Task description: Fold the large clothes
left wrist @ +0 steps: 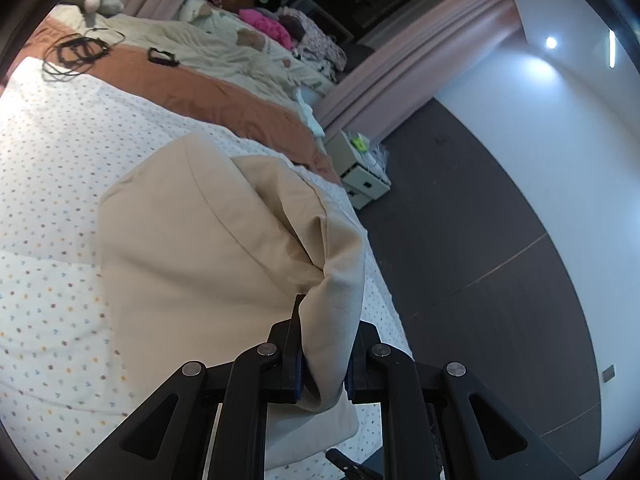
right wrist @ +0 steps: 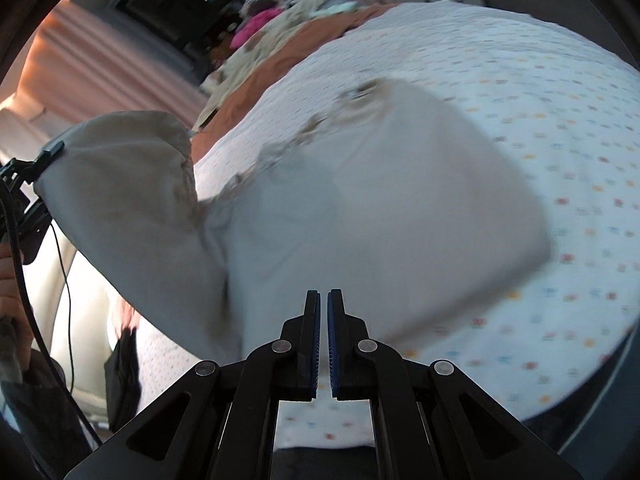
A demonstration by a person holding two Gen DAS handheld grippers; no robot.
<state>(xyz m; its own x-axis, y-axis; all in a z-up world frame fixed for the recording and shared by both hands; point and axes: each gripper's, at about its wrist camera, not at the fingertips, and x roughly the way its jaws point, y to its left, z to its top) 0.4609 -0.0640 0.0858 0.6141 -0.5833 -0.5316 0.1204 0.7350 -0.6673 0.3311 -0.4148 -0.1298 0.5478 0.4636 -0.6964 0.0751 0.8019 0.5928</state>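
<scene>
A large beige garment point(left wrist: 192, 240) lies partly folded on the dotted white bedsheet point(left wrist: 52, 160). My left gripper point(left wrist: 324, 320) is shut on a bunched edge of the garment and holds it lifted above the bed's edge. In the right wrist view the same garment point(right wrist: 380, 208) lies flat on the sheet point(right wrist: 520, 80), with its lifted part point(right wrist: 120, 184) hanging from the left gripper point(right wrist: 36, 168) at the far left. My right gripper point(right wrist: 324, 300) is shut and empty, just above the garment's near edge.
An orange blanket point(left wrist: 224, 100) and a pile of clothes point(left wrist: 264, 24) lie farther up the bed. Black cables point(left wrist: 76, 52) rest near the pillow end. A white bedside drawer unit point(left wrist: 360, 168) stands on the dark floor point(left wrist: 460, 260) beside the bed.
</scene>
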